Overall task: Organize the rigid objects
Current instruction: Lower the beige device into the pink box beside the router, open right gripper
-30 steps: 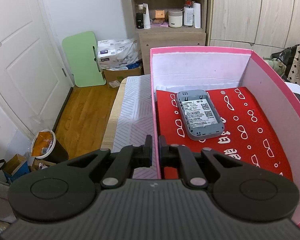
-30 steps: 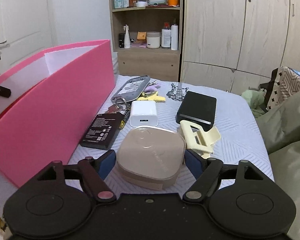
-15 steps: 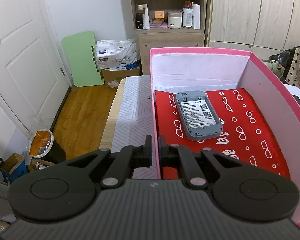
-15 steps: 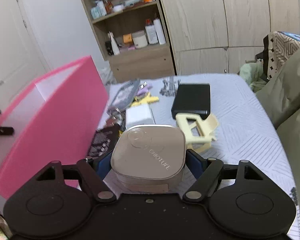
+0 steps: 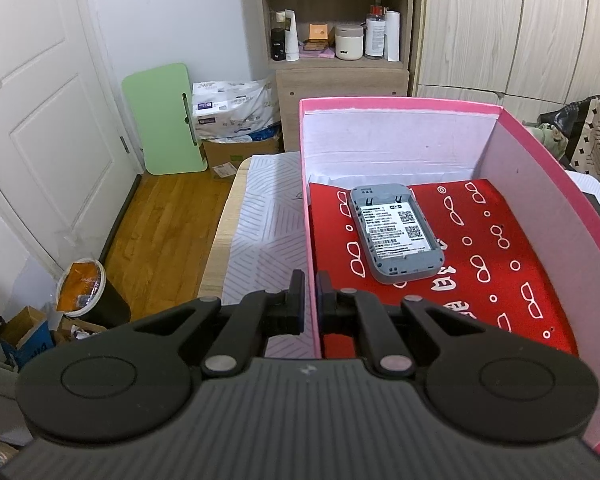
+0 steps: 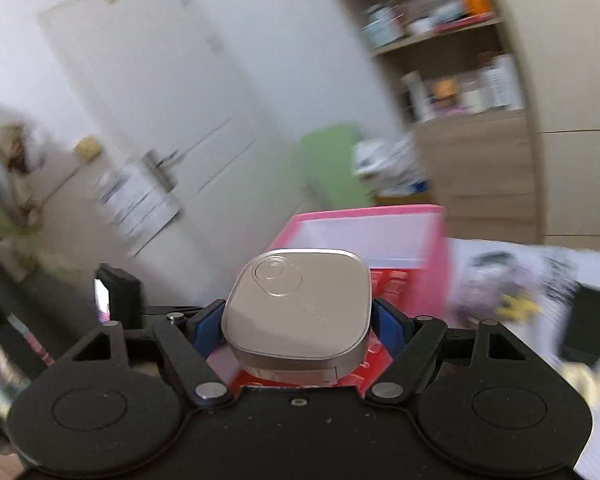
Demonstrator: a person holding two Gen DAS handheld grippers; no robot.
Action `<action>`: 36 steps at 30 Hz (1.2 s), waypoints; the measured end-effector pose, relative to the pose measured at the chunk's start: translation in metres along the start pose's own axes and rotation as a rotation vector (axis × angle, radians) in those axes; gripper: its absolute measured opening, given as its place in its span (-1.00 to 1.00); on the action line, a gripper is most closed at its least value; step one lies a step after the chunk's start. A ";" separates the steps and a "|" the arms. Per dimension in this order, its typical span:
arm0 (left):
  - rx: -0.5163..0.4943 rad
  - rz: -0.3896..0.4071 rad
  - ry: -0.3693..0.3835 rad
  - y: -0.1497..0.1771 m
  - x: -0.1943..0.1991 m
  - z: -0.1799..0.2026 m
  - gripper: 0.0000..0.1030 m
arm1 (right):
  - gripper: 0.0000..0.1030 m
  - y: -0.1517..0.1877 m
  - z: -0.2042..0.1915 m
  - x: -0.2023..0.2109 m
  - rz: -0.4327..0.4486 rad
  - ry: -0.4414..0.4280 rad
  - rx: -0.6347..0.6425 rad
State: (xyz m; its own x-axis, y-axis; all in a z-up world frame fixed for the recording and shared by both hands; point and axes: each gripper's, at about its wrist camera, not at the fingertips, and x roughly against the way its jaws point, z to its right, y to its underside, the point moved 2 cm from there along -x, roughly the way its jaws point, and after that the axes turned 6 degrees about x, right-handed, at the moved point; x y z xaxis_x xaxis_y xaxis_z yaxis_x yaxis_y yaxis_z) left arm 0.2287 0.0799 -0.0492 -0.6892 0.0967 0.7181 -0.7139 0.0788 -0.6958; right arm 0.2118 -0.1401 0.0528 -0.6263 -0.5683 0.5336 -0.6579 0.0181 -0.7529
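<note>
The left wrist view looks steeply down along its fingers from right at the near left wall of the pink box (image 5: 400, 102), facing the shelf (image 5: 334, 60) and door (image 5: 40, 100). The right wrist view, blurred, sits higher at the same box's (image 6: 364, 216) near end, tilted less steeply. Both share the box, shelf (image 6: 452, 72), door (image 6: 140, 92) and green board (image 5: 164, 118) (image 6: 332, 160).

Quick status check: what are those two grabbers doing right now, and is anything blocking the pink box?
Left gripper clamped on pink box wall. Right gripper holding beige case above it. Grey device inside; room beside it.
</note>
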 end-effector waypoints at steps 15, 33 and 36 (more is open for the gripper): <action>0.032 0.005 0.023 0.000 -0.001 -0.004 -0.88 | 0.57 -0.027 0.014 -0.208 -0.541 0.491 0.446; 0.038 0.025 0.028 0.001 -0.001 -0.002 -0.88 | 0.54 -0.019 0.013 -0.221 -0.499 0.418 0.209; 0.043 0.025 0.033 0.002 -0.001 -0.004 -0.88 | 0.56 -0.022 0.009 -0.206 -0.437 0.428 0.253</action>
State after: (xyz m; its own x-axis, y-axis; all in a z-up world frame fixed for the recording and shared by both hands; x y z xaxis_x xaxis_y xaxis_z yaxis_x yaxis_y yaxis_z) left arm 0.2288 0.0836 -0.0515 -0.7027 0.1312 0.6993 -0.7018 0.0335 -0.7116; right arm 0.3590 -0.0311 -0.0435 -0.4691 -0.1018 0.8773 -0.8032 -0.3638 -0.4717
